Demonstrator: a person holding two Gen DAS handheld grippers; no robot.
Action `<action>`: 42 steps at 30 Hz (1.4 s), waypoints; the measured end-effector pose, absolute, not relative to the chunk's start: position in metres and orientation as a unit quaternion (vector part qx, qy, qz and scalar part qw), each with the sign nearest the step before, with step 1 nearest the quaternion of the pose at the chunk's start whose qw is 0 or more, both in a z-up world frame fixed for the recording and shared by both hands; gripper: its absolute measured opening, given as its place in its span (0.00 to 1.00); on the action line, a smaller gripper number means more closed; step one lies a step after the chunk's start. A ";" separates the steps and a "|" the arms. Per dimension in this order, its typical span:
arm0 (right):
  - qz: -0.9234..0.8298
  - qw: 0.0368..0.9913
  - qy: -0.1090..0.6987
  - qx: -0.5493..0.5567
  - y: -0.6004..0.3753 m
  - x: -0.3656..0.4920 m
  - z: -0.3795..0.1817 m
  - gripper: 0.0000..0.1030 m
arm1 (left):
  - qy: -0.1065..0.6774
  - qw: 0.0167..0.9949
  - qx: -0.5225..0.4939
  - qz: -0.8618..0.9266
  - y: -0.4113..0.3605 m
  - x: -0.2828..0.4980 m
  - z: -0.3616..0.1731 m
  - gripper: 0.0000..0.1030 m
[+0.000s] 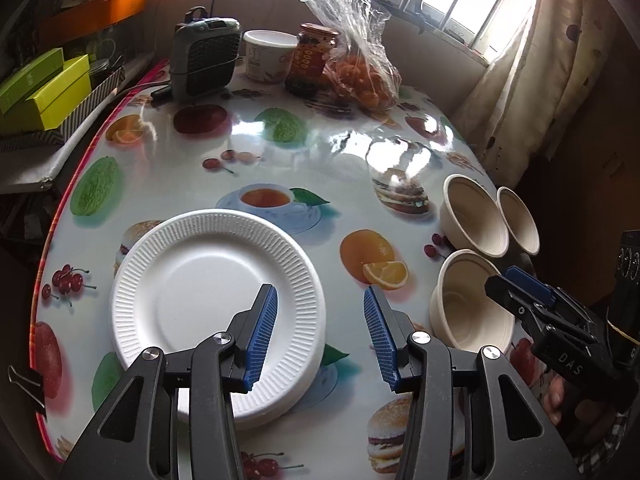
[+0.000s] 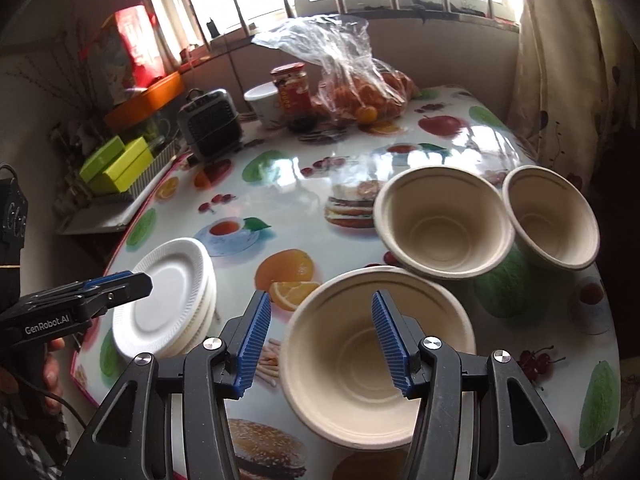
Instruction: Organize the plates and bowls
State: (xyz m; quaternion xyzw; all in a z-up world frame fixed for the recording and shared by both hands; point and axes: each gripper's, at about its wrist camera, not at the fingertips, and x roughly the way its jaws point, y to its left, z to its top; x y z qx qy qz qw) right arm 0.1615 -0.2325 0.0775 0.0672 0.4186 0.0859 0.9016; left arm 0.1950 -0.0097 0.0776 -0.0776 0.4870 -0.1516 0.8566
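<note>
Left gripper [image 1: 320,336]: jaws spread wide, nothing between them. It hangs above the table [image 1: 224,152]; its left finger overlaps the right rim of the plates [image 1: 200,280], its right finger hangs over bare tablecloth.

Right gripper [image 2: 320,344]: jaws spread, nothing pinched. Its right finger sits over the near bowl [image 2: 352,368], its left finger just outside the bowl's left rim. Contact with the bowl cannot be told.

Plates: white, ribbed rims, stacked, at the table's near left edge. From the right wrist the stack [image 2: 168,300] shows several layers.

Bowls: three, beige, upright, empty, on the table's right side. Mid bowl [image 2: 444,224] sits just behind the near one, rims overlapping in view. Far bowl [image 2: 552,216] is just beside the mid bowl, at the table's right edge.

Back of table: heater [image 1: 206,60], white tub [image 1: 266,56], jar [image 1: 312,56], clear bag of oranges [image 1: 360,68]. Green boxes [image 1: 44,88] on a shelf to the left. Binder clip [image 1: 28,384] on the near left edge.
</note>
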 end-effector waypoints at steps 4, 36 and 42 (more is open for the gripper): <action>0.058 0.907 0.413 0.068 -0.257 0.162 0.078 0.51 | 0.493 0.849 -0.076 -0.172 -0.037 0.208 0.075 0.45; 0.024 0.897 0.417 0.140 -0.353 0.202 0.042 0.46 | 0.528 0.819 -0.046 -0.222 -0.166 0.302 0.046 0.44; 0.020 0.895 0.419 0.152 -0.359 0.208 0.037 0.40 | 0.532 0.816 -0.030 -0.223 -0.176 0.310 0.039 0.37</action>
